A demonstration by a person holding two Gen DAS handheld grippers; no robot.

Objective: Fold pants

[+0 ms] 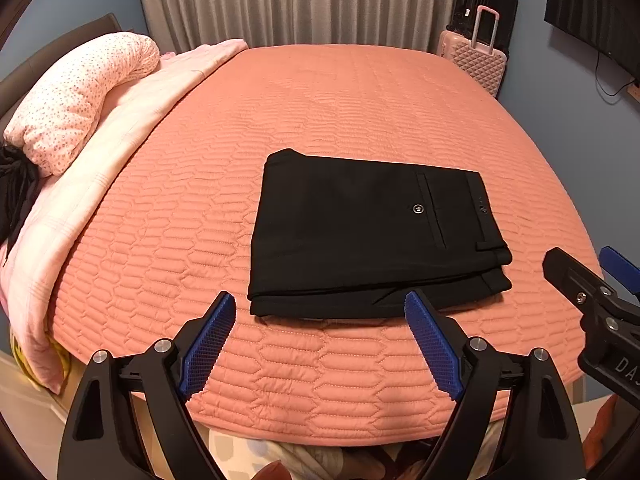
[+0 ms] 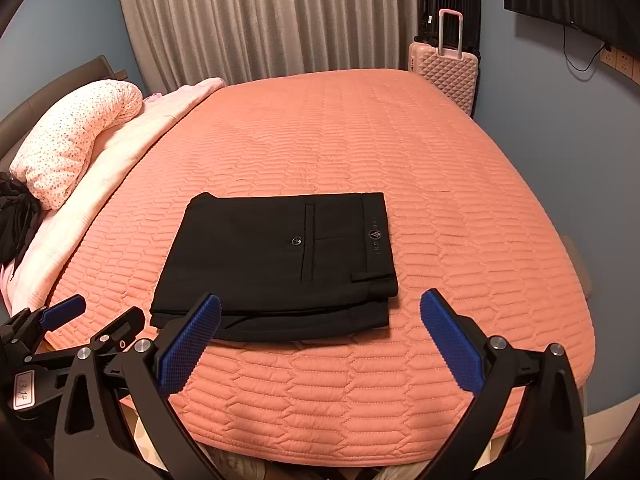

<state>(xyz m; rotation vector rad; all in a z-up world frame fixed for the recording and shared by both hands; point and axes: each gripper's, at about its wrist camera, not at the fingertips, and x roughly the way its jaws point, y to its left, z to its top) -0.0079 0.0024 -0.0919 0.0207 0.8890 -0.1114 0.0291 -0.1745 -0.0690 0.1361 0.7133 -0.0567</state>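
Note:
The black pants [image 1: 368,236] lie folded into a flat rectangle on the salmon quilted bedspread [image 1: 320,100], back pocket and button facing up, waistband to the right. They also show in the right wrist view [image 2: 276,264]. My left gripper [image 1: 320,340] is open and empty, held back just in front of the pants' near edge. My right gripper [image 2: 320,344] is open and empty, in front of the pants' near right corner. The right gripper shows at the right edge of the left wrist view [image 1: 592,292]; the left gripper shows at the lower left of the right wrist view [image 2: 84,328].
A spotted pink pillow [image 1: 80,96] and a pale pink blanket [image 1: 132,120] lie along the bed's left side, with dark cloth [image 1: 16,192] beside them. A pink suitcase [image 1: 476,56] and a black one [image 1: 484,0] stand at the far right corner. Grey curtains [image 1: 300,0] hang behind.

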